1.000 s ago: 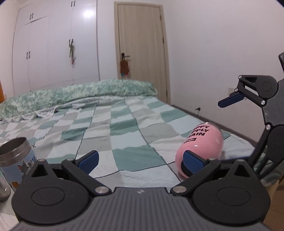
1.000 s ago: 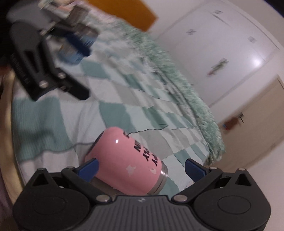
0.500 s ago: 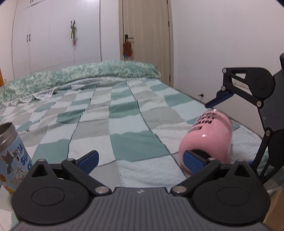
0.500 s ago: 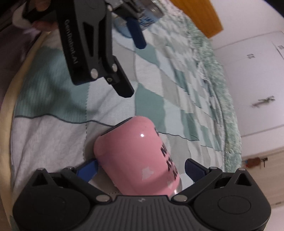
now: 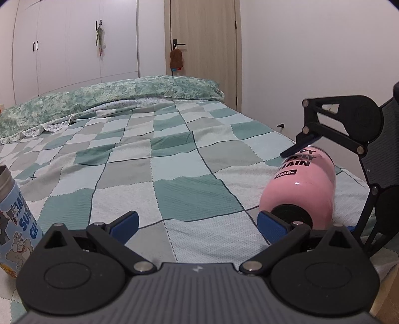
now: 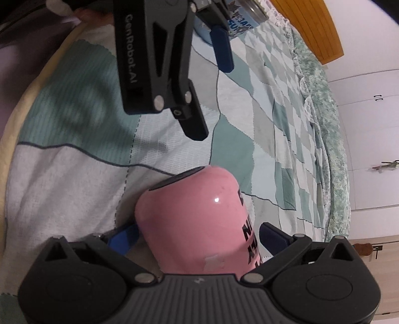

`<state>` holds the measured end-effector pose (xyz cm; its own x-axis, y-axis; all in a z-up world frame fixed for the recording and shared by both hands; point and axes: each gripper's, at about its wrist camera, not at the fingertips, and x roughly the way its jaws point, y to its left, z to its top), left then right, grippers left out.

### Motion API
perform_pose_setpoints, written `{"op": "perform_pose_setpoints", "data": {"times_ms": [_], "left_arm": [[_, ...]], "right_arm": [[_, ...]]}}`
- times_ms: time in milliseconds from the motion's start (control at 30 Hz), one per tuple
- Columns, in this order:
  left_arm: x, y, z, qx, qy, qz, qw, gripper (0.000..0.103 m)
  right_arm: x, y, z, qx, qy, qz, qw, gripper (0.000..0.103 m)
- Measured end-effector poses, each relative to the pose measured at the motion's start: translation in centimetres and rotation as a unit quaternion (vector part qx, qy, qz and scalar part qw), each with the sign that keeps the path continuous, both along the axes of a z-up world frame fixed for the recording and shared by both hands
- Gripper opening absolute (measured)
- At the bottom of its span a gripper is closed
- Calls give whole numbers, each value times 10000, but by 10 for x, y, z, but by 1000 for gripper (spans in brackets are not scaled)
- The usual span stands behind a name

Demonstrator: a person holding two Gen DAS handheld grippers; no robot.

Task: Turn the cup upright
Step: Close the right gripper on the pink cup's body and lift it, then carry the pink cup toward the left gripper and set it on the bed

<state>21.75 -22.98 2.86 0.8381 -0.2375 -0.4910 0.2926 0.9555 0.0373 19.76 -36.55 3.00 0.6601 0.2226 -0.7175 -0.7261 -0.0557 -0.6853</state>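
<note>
A pink cup [image 5: 303,184] with black lettering lies on its side on the checked bedspread, its dark base toward the left wrist camera. In the right wrist view the pink cup [image 6: 199,224] fills the space between the fingers of my right gripper [image 6: 197,236], which is open around it; contact is not clear. My left gripper [image 5: 197,224] is open and empty, its right fingertip [image 5: 271,225] just left of the cup's base. The right gripper's body shows in the left wrist view [image 5: 349,129], over the cup.
A steel cup with a blue cartoon print [image 5: 15,224] stands upright at the left, also in the right wrist view [image 6: 239,20]. The bed's near edge [image 6: 15,124] runs close by. A wall, door [image 5: 202,49] and wardrobe stand behind.
My right gripper has moved in over the pink cup, so the cup now sits deep between its fingers. My left gripper has lowered and drawn closer to the cup's base.
</note>
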Motion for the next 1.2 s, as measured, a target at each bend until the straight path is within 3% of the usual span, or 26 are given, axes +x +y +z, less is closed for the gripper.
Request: {"op": "perform_pose_setpoints", "data": {"times_ms": [333,667,967,1200], "left_arm": [[0,7,1,-23,25,18,10000,103],[-13,9,6,33,-13,-296,9996,103],[-30,18,18,39,-150,-290,9995,103],[-53,47,30,-6,-305,-202,9993,103]], "right_arm": [[-7,4,-6,-362,-376,107,9986,90],[-22,5,-4,-535,-565,249,9967,88],[-38,14,11,-499,-730,248,9958,88],[-55,39,28,-470,-843,199,9951,88]]}}
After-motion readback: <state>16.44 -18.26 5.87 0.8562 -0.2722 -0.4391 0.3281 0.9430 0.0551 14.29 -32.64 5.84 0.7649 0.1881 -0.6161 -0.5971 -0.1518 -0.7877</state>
